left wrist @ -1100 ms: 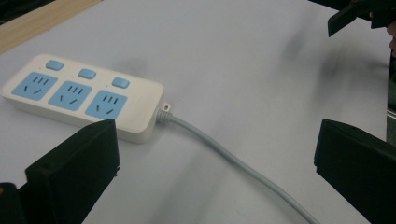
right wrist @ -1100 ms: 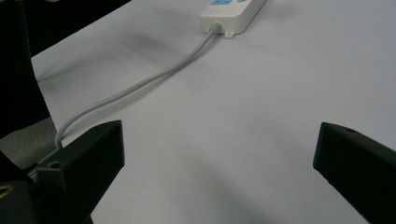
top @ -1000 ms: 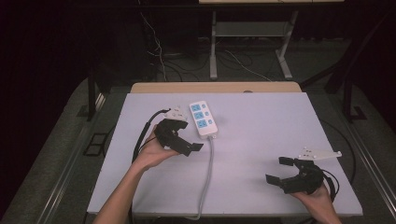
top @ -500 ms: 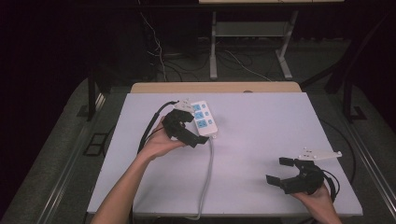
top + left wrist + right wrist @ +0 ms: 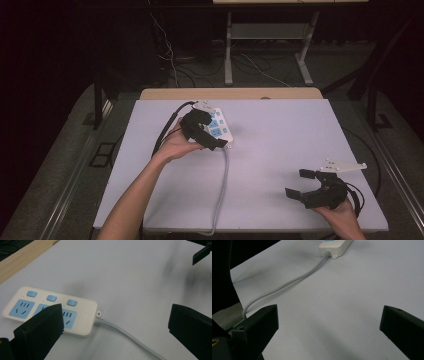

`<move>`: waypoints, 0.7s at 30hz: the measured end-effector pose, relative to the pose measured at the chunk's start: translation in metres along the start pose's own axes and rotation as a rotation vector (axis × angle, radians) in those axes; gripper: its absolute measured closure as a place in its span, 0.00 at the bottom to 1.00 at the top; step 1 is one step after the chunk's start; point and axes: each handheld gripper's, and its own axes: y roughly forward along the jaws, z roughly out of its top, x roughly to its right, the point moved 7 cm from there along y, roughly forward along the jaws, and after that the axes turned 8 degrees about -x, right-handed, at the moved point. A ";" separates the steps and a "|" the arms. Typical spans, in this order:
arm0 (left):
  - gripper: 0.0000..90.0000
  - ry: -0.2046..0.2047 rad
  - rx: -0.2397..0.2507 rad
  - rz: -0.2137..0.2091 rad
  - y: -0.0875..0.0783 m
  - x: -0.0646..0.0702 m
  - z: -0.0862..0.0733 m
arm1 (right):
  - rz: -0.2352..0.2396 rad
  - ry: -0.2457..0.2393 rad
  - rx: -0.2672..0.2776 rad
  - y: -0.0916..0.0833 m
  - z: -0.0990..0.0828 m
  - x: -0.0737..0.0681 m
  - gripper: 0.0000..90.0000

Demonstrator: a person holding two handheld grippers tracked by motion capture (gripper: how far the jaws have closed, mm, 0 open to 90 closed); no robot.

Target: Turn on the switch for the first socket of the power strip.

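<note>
A white power strip [image 5: 223, 129] with blue sockets and blue buttons lies at the back left of the white table [image 5: 280, 130]. Its grey cable [image 5: 225, 185] runs toward the front edge. My left gripper [image 5: 212, 132] hovers open just over the strip's near side. In the left gripper view the strip [image 5: 50, 307] lies behind the left jaw, and the cable [image 5: 125, 333] passes between the open jaws of the left gripper [image 5: 116, 315]. My right gripper [image 5: 296, 183] rests open near the front right corner. In the right gripper view the right gripper [image 5: 329, 315] faces the strip's cable end [image 5: 334, 247], with bare table between its jaws.
A wooden strip [image 5: 230, 94] borders the table's far edge. Beyond it are dark floor, loose wires and a metal stand [image 5: 270, 35]. The cable [image 5: 287, 282] curves off the table's front edge.
My left gripper has moved right and away from the person, from beside the power strip to over it. The right gripper has stayed put.
</note>
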 end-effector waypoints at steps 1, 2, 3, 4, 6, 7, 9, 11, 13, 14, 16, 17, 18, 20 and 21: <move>0.00 0.001 -0.005 0.001 0.001 -0.001 0.001 | 0.001 0.000 -0.001 0.000 0.000 0.000 0.02; 0.00 -0.001 -0.007 0.000 0.001 -0.002 0.002 | 0.002 0.001 -0.002 0.000 0.000 0.000 0.02; 0.00 0.006 -0.011 0.001 0.001 -0.003 0.003 | 0.003 0.001 -0.004 0.000 0.000 -0.001 0.02; 0.00 0.003 -0.013 0.003 0.002 -0.003 0.004 | 0.003 0.001 -0.005 0.000 0.000 -0.001 0.02; 0.00 0.006 -0.014 0.003 0.002 -0.005 0.007 | 0.004 -0.001 -0.006 0.001 0.000 -0.001 0.02; 0.00 0.005 -0.018 0.006 0.003 -0.006 0.008 | 0.005 -0.002 -0.007 0.001 0.000 -0.001 0.02; 0.00 0.010 -0.022 0.016 0.004 -0.009 0.010 | 0.006 -0.003 -0.008 0.001 0.000 -0.002 0.02; 0.00 0.021 -0.028 0.023 0.005 -0.011 0.012 | 0.006 -0.003 -0.009 0.001 0.000 -0.002 0.02; 0.00 0.028 -0.037 0.029 0.005 -0.014 0.014 | 0.007 -0.006 -0.009 0.002 -0.001 -0.002 0.02; 0.00 0.030 -0.039 0.028 0.005 -0.016 0.015 | 0.006 -0.006 -0.010 0.002 -0.001 -0.002 0.02; 0.01 0.028 -0.038 0.032 0.005 -0.019 0.017 | 0.007 -0.008 -0.014 0.003 -0.001 -0.002 0.02; 0.02 0.029 -0.042 0.031 0.005 -0.020 0.018 | 0.008 -0.007 -0.014 0.003 -0.001 -0.002 0.02; 0.03 0.027 -0.042 0.034 0.005 -0.021 0.020 | 0.008 -0.008 -0.014 0.004 -0.001 -0.002 0.02; 0.05 0.033 -0.045 0.039 0.004 -0.024 0.022 | 0.009 -0.008 -0.014 0.004 0.000 -0.003 0.02; 0.07 0.031 -0.035 0.040 0.004 -0.025 0.024 | 0.009 -0.008 -0.016 0.004 0.000 -0.003 0.02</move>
